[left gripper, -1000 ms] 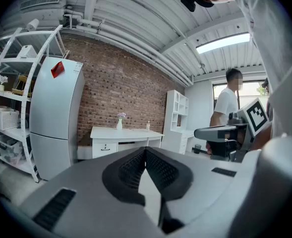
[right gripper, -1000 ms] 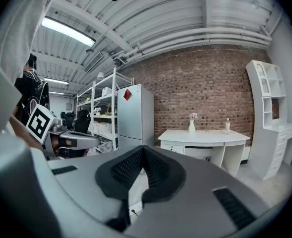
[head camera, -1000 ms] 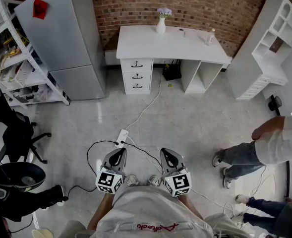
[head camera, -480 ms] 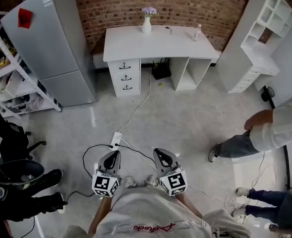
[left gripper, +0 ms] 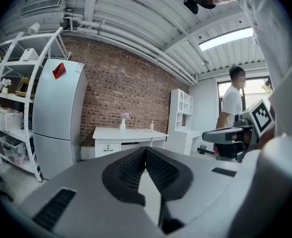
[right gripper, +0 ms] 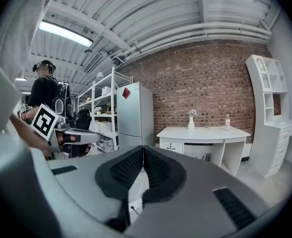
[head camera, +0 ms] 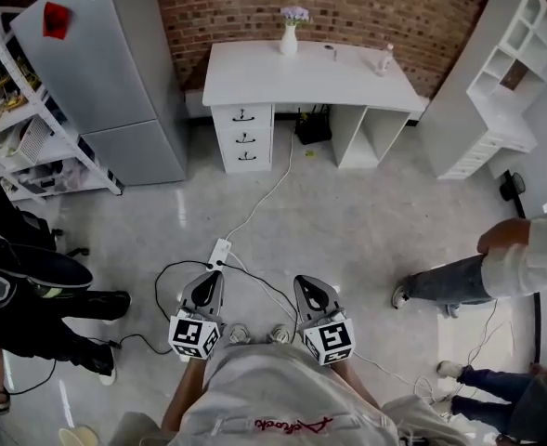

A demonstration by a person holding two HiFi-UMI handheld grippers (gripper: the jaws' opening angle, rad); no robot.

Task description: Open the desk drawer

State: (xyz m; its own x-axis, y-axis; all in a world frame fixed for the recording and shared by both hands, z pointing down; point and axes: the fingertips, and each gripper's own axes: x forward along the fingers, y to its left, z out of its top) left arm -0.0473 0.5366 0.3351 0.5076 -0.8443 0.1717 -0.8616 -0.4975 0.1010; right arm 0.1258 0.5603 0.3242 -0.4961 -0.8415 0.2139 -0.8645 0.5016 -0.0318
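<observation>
A white desk (head camera: 308,74) stands against the brick wall at the far side of the room. Its stack of three drawers (head camera: 244,137) on the left is closed, each with a small dark handle. The desk also shows far off in the left gripper view (left gripper: 121,135) and in the right gripper view (right gripper: 205,133). My left gripper (head camera: 208,284) and right gripper (head camera: 308,287) are held side by side low in the head view, far from the desk. Both are shut with nothing between the tips (left gripper: 146,150) (right gripper: 144,148).
A grey fridge (head camera: 106,72) stands left of the desk, a white shelf unit (head camera: 496,72) to the right. A power strip (head camera: 219,252) and cables lie on the floor ahead. A person (head camera: 496,268) stands at the right, another (head camera: 22,295) at the left. A vase (head camera: 290,37) sits on the desk.
The view has shifted slightly; the desk sits a little right and lower than half a second ago. The person at the left has moved further into view. Both grippers stay shut.
</observation>
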